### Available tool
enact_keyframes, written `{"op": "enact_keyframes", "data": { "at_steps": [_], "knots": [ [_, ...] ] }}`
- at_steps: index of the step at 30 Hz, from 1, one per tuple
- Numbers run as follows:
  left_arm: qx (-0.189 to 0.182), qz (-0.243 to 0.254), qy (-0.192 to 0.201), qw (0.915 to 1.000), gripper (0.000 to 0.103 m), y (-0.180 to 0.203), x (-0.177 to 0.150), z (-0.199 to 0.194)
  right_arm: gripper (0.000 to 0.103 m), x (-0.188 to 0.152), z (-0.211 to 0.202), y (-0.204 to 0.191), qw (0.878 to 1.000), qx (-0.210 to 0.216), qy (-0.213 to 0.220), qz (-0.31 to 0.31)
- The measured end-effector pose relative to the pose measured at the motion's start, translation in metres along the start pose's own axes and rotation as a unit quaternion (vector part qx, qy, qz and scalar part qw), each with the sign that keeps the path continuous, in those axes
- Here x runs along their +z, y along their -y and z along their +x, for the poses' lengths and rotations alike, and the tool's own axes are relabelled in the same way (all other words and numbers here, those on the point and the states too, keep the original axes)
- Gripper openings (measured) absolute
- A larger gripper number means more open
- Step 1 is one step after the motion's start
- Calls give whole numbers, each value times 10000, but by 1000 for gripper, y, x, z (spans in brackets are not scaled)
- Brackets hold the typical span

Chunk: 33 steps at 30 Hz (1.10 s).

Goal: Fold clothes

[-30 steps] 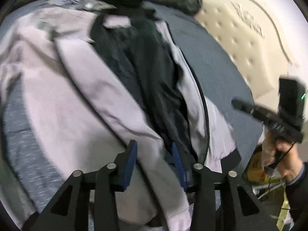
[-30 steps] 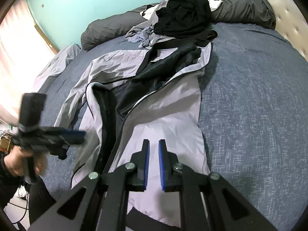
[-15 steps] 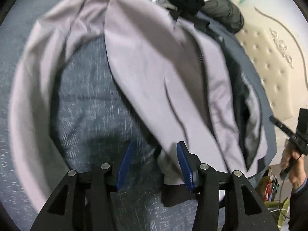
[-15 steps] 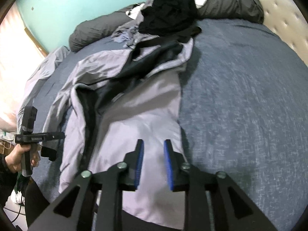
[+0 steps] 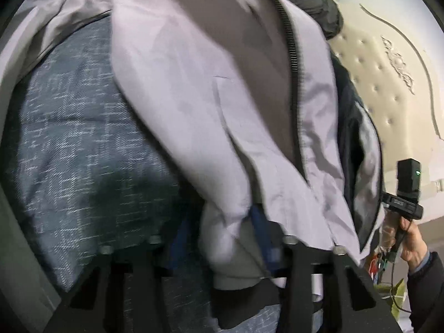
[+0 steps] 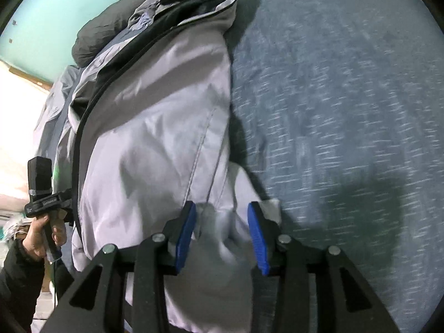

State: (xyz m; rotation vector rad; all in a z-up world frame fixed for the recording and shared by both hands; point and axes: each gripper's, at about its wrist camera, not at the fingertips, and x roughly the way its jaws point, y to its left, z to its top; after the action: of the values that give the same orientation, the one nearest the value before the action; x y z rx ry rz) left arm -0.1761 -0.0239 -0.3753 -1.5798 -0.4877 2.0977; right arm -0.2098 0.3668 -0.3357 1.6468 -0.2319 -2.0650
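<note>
Each hand-held gripper (image 6: 222,230) has a black frame, silver screws and blue finger pads (image 6: 184,236); the person wears dark sleeves (image 5: 427,283).

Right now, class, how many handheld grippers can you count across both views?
2. The left gripper straddles the grey jacket at its left hem corner; the right gripper straddles its right hem corner, both with jaws apart.

No legible text. Small light marking on the side of each handheld gripper body, right gripper (image 5: 403,204) and left gripper (image 6: 44,202), too blurred to read. Jacket (image 6: 155,127): no readable label or brand.
</note>
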Motion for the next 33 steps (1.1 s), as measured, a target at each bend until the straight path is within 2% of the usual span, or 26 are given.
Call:
{"op": "enact_keyframes", "data": {
  "at_steps": [1,3,5,7,8,16,18,20,25,28,33],
  "knots": [
    [6,47,13,10000,20,3,1,-1,39,0,2,-2,10000,75,-32,-7],
    [12,152,36,9999,13,11,1,-4,39,0,3,-6,9998,167,-81,-69],
    [57,269,63,9996,7,18,1,-9,28,0,3,-12,9996,183,-109,-193],
    [108,378,112,9992,5,25,0,-16,9,-2,-3,-21,9992,121,-20,-370],
    [154,434,139,9988,5,29,-1,-22,7,-2,-7,-24,9990,79,49,-433],
    [611,1055,277,9922,4,66,-7,-92,4,2,-76,-52,9915,-468,806,-909],
    [753,1159,317,9899,4,88,-11,-111,4,5,-95,-57,9885,-637,877,-1056],
    [894,1289,340,9870,4,81,10,-132,4,0,-110,-67,9843,-848,921,-1248],
    [1261,1508,294,9800,4,69,-14,-161,4,-3,-130,-62,9781,-1198,905,-1442],
    [1309,1197,153,9840,4,49,-24,-148,4,-6,-131,-46,9772,-1441,766,-1361],
    [1378,651,-86,9883,6,15,-42,-126,4,-15,-100,-13,9763,-1868,387,-1017]
  ]
}}
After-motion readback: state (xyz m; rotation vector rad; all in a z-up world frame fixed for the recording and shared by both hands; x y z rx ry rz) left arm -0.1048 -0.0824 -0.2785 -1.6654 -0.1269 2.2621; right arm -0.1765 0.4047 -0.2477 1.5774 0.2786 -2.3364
